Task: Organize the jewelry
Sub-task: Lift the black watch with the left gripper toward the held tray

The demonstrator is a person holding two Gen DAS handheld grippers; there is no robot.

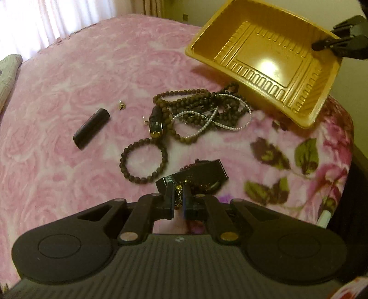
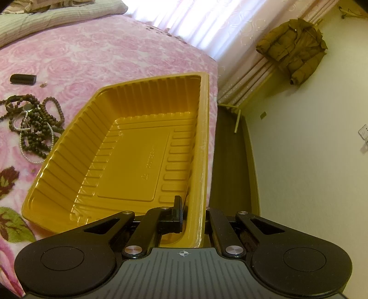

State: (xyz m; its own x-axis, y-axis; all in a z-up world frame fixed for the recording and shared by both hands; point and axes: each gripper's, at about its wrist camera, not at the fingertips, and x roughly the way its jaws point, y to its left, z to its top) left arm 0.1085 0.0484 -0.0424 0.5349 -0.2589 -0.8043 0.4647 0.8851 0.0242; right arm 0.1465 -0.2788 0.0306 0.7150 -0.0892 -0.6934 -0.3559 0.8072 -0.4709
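My left gripper is shut on a black and gold piece, a ribbed black bar with gold bits that is held just above the pink blanket. Beyond it lie a brown bead bracelet, a tangle of brown bead necklaces with a pearl strand, a dark bangle, a small earring and a black bar. The gold plastic tray is tilted up at the right. My right gripper is shut on the rim of the tray; its outer finger is hidden behind the wall.
The bed's right edge drops to a dark frame and a pale floor. A folded grey blanket lies at the head of the bed. A brown coat hangs by the curtain. Open pink blanket lies left of the jewelry.
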